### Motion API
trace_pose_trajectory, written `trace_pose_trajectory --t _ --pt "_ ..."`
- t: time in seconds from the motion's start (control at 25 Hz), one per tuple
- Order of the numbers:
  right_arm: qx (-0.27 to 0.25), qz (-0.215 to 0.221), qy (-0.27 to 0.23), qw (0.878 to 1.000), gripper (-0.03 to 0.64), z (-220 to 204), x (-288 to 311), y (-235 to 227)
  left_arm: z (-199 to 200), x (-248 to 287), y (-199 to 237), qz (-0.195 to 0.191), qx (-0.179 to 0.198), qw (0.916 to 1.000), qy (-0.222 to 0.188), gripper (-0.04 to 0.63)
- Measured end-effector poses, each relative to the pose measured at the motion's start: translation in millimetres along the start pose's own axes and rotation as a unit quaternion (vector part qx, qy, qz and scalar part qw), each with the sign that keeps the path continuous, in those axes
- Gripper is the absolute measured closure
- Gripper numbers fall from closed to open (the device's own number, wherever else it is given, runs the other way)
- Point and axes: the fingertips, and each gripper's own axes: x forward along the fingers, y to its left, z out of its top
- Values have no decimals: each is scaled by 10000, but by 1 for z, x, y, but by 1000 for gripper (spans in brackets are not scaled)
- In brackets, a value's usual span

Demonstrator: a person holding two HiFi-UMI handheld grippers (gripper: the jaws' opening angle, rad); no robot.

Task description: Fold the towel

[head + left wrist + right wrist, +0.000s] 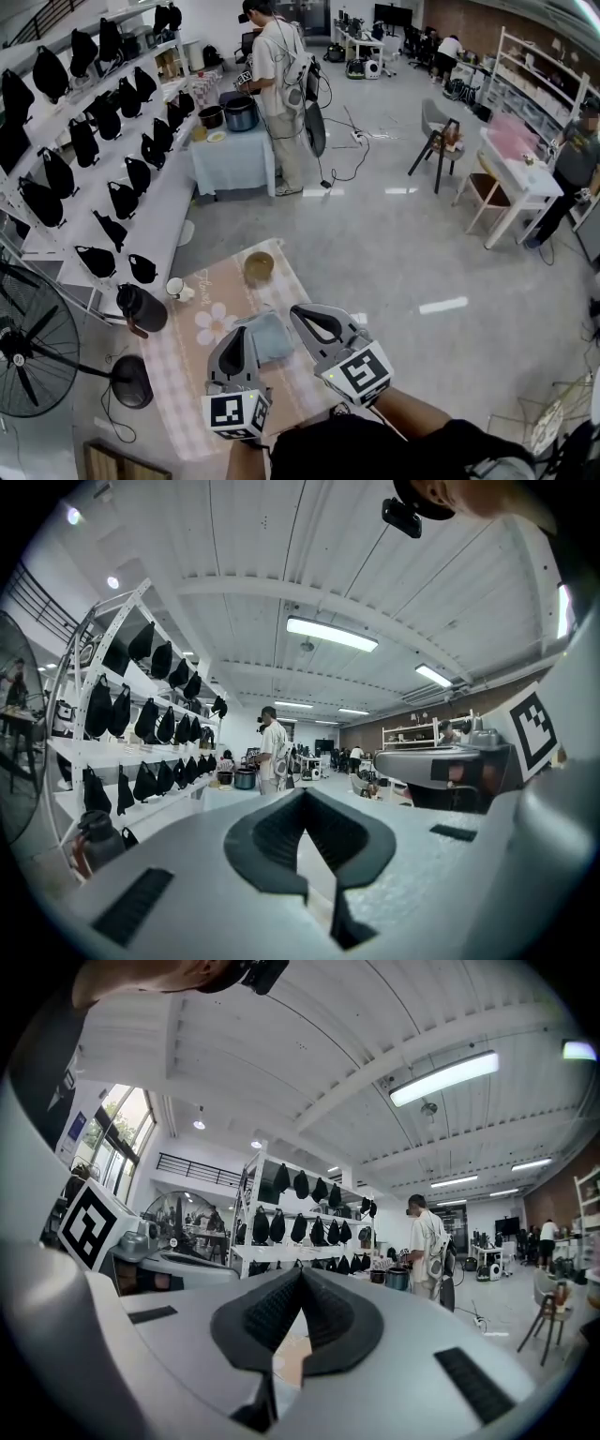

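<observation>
A grey-blue towel (273, 337) lies as a small folded square on the pink checked tablecloth (220, 281) in the head view. My left gripper (246, 331) hovers over the towel's left edge, jaws shut with nothing between them. Over its right edge hangs my right gripper (306, 314), also shut and empty. Both point level toward the far end of the table. In the left gripper view the left gripper (302, 792) shows its pads pressed together, and the right gripper (302, 1271) looks the same in its own view. Neither gripper view shows the towel.
A brown bowl (259, 266) stands at the cloth's far end, with a white cup (175, 289) and a black jug (141, 307) to its left. A fan (28, 349) and shelves of black bags (94, 131) line the left. A person (277, 84) stands farther off.
</observation>
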Motion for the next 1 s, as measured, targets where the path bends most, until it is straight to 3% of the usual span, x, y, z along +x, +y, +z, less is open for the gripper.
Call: trace_pose_trajectory --t 0.32,1.0 --pt "-135 -31 -187 9997 617 6 -4 2 3 -4 2 50 31 10000 -8 591" --pt "33 -94 -55 9999 617 0 -9 -3 3 -12 10 165 -27 9999 -10 591"
